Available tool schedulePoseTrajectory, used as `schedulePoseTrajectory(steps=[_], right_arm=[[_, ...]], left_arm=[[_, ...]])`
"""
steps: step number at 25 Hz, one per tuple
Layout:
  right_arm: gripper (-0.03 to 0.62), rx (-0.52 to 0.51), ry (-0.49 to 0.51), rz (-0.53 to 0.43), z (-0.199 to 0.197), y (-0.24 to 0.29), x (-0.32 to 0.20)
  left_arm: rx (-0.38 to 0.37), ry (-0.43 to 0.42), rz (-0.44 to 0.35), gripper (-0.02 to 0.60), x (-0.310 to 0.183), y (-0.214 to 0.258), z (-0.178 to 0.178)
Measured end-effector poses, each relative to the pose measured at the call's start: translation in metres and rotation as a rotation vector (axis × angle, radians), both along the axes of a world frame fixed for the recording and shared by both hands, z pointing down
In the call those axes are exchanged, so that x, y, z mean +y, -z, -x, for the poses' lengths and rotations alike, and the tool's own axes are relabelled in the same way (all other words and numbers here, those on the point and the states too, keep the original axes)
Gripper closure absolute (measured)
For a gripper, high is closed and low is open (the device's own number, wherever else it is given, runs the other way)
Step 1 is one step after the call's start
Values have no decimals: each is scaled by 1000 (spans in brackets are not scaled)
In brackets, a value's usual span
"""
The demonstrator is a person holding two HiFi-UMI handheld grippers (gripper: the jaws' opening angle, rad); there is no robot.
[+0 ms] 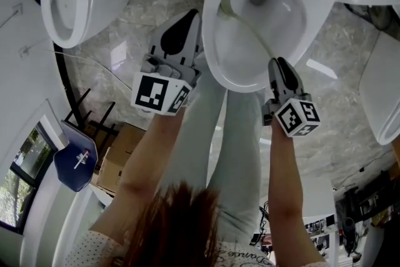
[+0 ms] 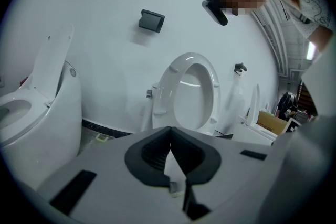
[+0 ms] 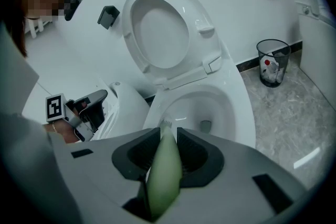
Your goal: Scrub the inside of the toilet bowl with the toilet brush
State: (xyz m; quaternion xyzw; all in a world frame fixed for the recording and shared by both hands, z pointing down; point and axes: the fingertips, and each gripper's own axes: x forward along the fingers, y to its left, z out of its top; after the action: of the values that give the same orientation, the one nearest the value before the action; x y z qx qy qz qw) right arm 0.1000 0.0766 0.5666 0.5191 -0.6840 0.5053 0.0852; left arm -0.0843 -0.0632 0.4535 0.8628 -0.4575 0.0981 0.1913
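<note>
The white toilet bowl [image 1: 215,53] lies open below me, its seat and lid [image 3: 163,29] raised against the wall. My right gripper [image 1: 278,62] hangs over the bowl's near rim, shut on the pale green handle [image 3: 164,170] of the toilet brush. The brush head [image 3: 166,124] reaches down inside the bowl against its near left wall, also seen as the brush head [image 1: 226,7] from above. My left gripper [image 1: 187,22] is held outside the bowl on its left, shut with nothing in it [image 2: 169,134].
A second toilet [image 2: 191,92] with raised seat faces the left gripper, a third toilet [image 2: 31,113] stands beside it. A black wire waste bin [image 3: 273,63] stands on the marble floor right of the bowl. Cardboard boxes [image 1: 119,153] sit behind me.
</note>
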Motion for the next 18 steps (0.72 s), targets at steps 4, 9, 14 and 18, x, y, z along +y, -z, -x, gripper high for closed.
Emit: schedulePoseTrajectory(steps=[4, 9, 14, 18], right_arm=[[484, -23, 35, 17, 3, 3, 16], [484, -39, 70, 27, 1, 4, 31], [483, -12, 95, 8, 3, 4, 27], [484, 6, 133, -1, 3, 5, 23]], left_arm=[[4, 1, -3, 580, 1, 2, -1], [14, -3, -13, 580, 2, 7, -5], [13, -12, -15, 580, 5, 7, -9], [9, -17, -14, 580, 8, 7, -9]])
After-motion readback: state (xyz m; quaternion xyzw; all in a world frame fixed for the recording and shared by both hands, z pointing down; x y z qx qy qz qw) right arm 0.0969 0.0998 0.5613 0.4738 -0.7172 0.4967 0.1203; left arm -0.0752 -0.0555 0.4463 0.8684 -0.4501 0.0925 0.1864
